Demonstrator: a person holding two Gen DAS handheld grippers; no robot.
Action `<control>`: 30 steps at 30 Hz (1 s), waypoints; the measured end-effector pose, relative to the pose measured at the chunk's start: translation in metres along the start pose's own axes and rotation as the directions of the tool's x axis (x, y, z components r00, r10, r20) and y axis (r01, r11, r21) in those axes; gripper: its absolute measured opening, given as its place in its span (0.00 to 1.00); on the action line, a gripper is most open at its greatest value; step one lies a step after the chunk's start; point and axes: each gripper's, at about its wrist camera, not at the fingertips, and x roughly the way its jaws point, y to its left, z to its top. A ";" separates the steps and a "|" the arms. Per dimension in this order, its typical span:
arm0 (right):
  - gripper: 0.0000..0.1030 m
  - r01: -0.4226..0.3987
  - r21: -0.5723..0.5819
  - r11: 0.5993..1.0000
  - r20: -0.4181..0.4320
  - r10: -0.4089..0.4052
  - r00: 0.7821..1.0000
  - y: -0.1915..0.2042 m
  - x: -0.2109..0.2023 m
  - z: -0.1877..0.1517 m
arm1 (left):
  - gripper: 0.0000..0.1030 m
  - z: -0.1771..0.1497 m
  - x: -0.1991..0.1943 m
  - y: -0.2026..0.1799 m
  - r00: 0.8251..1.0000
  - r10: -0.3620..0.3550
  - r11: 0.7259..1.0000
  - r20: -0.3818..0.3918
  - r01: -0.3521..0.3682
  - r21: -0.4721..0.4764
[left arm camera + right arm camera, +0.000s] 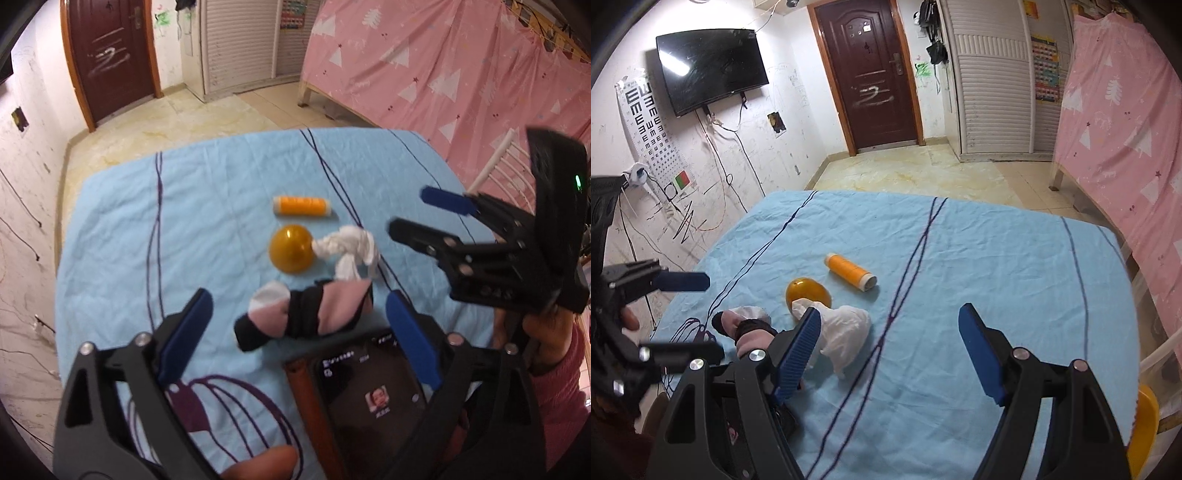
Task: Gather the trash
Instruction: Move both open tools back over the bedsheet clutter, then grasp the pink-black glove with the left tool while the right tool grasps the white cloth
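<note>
A crumpled white tissue (351, 247) (846, 328) lies on the light-blue sheet (147, 240) (997, 266), touching a yellow ball (291, 249) (807, 291). Beyond them lies an orange thread spool (301, 206) (849, 273). A pink, black and white sock (303, 314) (746, 325) sits nearest me. My left gripper (299, 332) (701, 317) is open, its fingers astride the sock without pressing it. To the right, my right gripper (890, 354) (424, 218) is open and empty, its left finger (798, 350) just beside the tissue.
A phone in a brown case (373, 398) lies at the sheet's near edge, partly under the left gripper. A white chair back (502, 166) and a pink curtain (443, 74) (1126, 147) stand to the right. Tiled floor (905, 173) and a dark door (868, 74) lie beyond.
</note>
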 end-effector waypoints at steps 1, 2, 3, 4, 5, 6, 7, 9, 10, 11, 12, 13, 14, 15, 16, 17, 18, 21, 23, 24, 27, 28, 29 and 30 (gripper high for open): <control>0.68 -0.006 -0.001 1.000 -0.005 0.006 1.000 0.002 0.004 0.002 | 0.91 -0.003 0.003 0.000 1.000 -0.002 1.000 -0.001 0.002 0.001; 0.68 -0.012 -0.001 1.000 -0.011 0.012 1.000 0.004 0.007 0.003 | 0.91 -0.005 0.005 -0.001 1.000 -0.002 1.000 -0.003 0.002 0.003; 0.68 -0.023 0.001 1.000 -0.020 0.023 1.000 0.005 0.012 0.005 | 0.91 -0.007 0.008 -0.002 1.000 -0.003 1.000 -0.006 0.003 0.008; 0.68 -0.034 0.002 0.999 -0.027 0.034 0.999 0.007 0.016 0.007 | 0.91 -0.008 0.011 -0.003 1.000 -0.007 1.000 -0.007 0.007 0.013; 0.68 -0.044 0.003 0.999 -0.036 0.044 0.998 0.009 0.020 0.009 | 0.91 -0.009 0.014 -0.004 1.000 -0.012 1.000 -0.010 0.012 0.017; 0.68 -0.048 0.004 0.999 -0.041 0.048 0.998 0.010 0.023 0.010 | 0.91 -0.010 0.017 -0.005 1.000 -0.016 1.000 -0.013 0.017 0.019; 0.68 -0.054 0.003 0.999 -0.048 0.054 0.997 0.011 0.026 0.011 | 0.91 -0.011 0.020 -0.005 1.000 -0.022 0.999 -0.018 0.023 0.023; 0.68 -0.077 0.000 0.997 -0.069 0.077 0.995 0.014 0.032 0.012 | 0.91 -0.012 0.027 -0.007 1.000 -0.017 0.999 -0.023 0.018 0.032; 0.68 -0.084 -0.003 0.996 -0.076 0.083 0.994 0.015 0.035 0.012 | 0.91 -0.012 0.029 -0.007 1.000 -0.011 0.999 -0.022 0.012 0.034; 0.68 -0.090 -0.003 0.996 -0.086 0.090 0.992 0.017 0.038 0.012 | 0.91 -0.012 0.032 -0.006 0.999 -0.018 0.999 -0.028 0.019 0.034; 0.68 -0.093 -0.003 0.996 -0.096 0.092 0.991 0.018 0.040 0.012 | 0.91 -0.012 0.036 -0.005 0.999 -0.026 0.999 -0.034 0.027 0.032; 0.68 -0.090 -0.007 0.996 -0.103 0.089 0.991 0.019 0.042 0.011 | 0.91 -0.012 0.039 -0.005 0.999 -0.022 0.999 -0.035 0.023 0.034; 0.68 -0.083 -0.015 0.996 -0.108 0.081 0.991 0.021 0.044 0.011 | 0.89 -0.013 0.041 -0.005 0.999 -0.017 0.999 -0.036 0.019 0.037; 0.68 -0.077 -0.020 0.997 -0.112 0.075 0.991 0.021 0.045 0.011 | 0.86 -0.014 0.044 -0.005 0.999 -0.015 0.999 -0.038 0.016 0.038; 0.68 -0.076 -0.020 0.997 -0.114 0.073 0.991 0.023 0.047 0.011 | 0.80 -0.014 0.048 -0.003 0.999 -0.025 0.999 -0.048 0.026 0.034; 0.68 -0.076 -0.019 0.997 -0.120 0.073 0.990 0.022 0.048 0.011 | 0.76 -0.014 0.050 -0.002 0.998 -0.031 0.999 -0.055 0.033 0.029; 0.67 -0.072 -0.018 0.997 -0.121 0.069 0.990 0.022 0.050 0.010 | 0.75 -0.014 0.052 0.000 0.998 -0.037 0.999 -0.057 0.038 0.022; 0.52 -0.070 -0.014 0.997 -0.136 0.067 0.988 0.021 0.054 0.009 | 0.72 -0.013 0.052 0.003 0.997 -0.052 0.999 -0.050 0.052 0.007; 0.39 -0.062 -0.025 0.998 -0.144 0.058 0.988 0.022 0.056 0.008 | 0.70 -0.013 0.050 0.005 0.998 -0.054 0.999 -0.041 0.054 0.006; 0.36 -0.066 -0.027 0.997 -0.148 0.061 0.987 0.023 0.057 0.007 | 0.69 -0.014 0.050 0.005 0.998 -0.055 0.998 -0.039 0.055 0.005; 0.29 -0.069 -0.045 0.997 -0.153 0.062 0.986 0.028 0.057 0.004 | 0.66 -0.016 0.047 0.006 0.998 -0.056 0.998 -0.032 0.056 0.006; 0.27 -0.069 -0.050 0.996 -0.153 0.060 0.986 0.029 0.057 0.004 | 0.64 -0.016 0.046 0.005 0.998 -0.054 0.998 -0.029 0.054 0.008; 0.27 -0.061 -0.057 0.996 -0.150 0.052 0.987 0.031 0.055 0.004 | 0.63 -0.017 0.044 0.005 0.998 -0.052 0.999 -0.026 0.052 0.009; 0.26 -0.058 -0.059 0.997 -0.148 0.049 0.988 0.031 0.055 0.003 | 0.62 -0.017 0.044 0.005 0.998 -0.050 0.999 -0.025 0.050 0.012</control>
